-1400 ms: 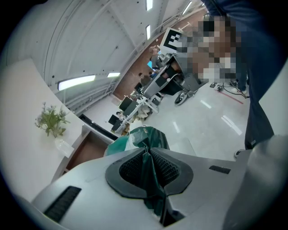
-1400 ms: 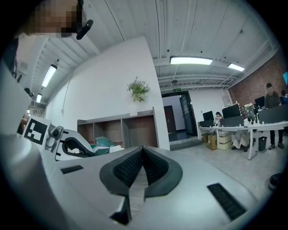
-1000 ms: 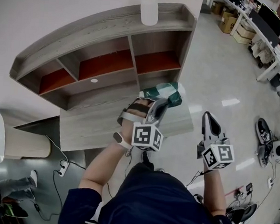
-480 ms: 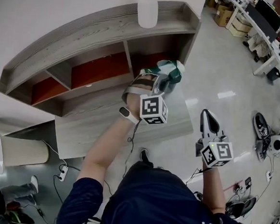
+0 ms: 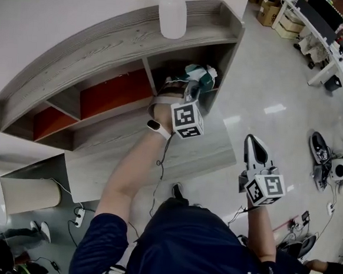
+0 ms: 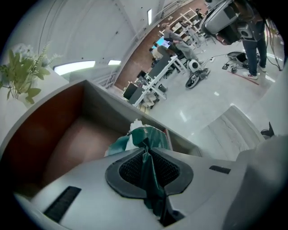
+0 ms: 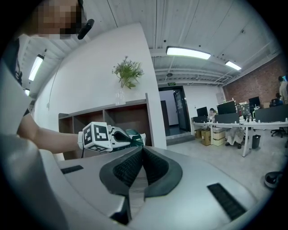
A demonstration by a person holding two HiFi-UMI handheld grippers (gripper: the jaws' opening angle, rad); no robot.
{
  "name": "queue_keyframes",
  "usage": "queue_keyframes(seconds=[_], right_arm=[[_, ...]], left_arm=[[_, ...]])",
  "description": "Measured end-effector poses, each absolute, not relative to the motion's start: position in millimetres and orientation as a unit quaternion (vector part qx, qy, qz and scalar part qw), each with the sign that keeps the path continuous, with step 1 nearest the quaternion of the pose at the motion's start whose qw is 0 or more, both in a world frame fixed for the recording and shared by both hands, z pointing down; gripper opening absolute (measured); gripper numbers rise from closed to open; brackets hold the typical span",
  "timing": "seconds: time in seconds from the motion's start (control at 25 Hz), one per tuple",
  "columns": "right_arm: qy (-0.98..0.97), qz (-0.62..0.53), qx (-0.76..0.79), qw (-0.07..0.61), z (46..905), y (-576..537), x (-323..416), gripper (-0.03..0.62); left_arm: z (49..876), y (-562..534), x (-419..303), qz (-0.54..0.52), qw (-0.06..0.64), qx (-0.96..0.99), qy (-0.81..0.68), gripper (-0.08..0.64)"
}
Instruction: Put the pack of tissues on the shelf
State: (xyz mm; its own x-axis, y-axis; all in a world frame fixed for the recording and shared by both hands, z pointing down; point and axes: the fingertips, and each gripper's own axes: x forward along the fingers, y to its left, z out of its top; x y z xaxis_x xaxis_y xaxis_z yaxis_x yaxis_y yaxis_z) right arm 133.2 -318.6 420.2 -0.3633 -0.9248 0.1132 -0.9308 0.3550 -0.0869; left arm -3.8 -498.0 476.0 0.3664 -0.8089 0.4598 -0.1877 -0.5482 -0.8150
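Note:
The pack of tissues (image 5: 198, 76) is green and white, a soft plastic pack. My left gripper (image 5: 190, 89) is shut on its wrapper and holds it at the mouth of the right-hand compartment of the wooden shelf (image 5: 126, 38). In the left gripper view the green wrapper (image 6: 147, 148) is pinched between the jaws, with the brown compartment floor beneath. My right gripper (image 5: 252, 147) hangs lower right, away from the shelf, jaws together and empty. In the right gripper view the left gripper (image 7: 120, 136) and the pack (image 7: 134, 136) show before the shelf (image 7: 130, 117).
A white vase (image 5: 172, 14) with a plant stands on the shelf top. A low wooden ledge (image 5: 158, 156) runs under the compartments. A lamp shade (image 5: 28, 193) stands lower left. Desks (image 5: 330, 33) and boxes fill the far right; shoes (image 5: 323, 163) and cables lie on the floor.
My left gripper has carried the pack up and forward, from above the ledge to the right-hand compartment's opening. The right gripper has stayed nearly still.

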Motion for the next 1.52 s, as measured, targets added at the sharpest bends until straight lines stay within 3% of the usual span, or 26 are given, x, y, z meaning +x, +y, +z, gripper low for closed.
queue_keyframes(seconds=[0.92,1.24,1.52], right_arm=[[-0.815,0.101,0.569,0.025,441,-324,140,0.011],[-0.817,0.106,0.566,0.028,442,-316,137,0.011],[-0.818,0.106,0.565,0.028,442,-311,137,0.011]], left_arm=[[499,-533,-13,-0.460,0.340,-0.744,0.345,0.057],[486,-532,-16,-0.442,0.350,-0.736,0.375,0.134],[484,-529,-17,-0.439,0.348,-0.736,0.380,0.160]])
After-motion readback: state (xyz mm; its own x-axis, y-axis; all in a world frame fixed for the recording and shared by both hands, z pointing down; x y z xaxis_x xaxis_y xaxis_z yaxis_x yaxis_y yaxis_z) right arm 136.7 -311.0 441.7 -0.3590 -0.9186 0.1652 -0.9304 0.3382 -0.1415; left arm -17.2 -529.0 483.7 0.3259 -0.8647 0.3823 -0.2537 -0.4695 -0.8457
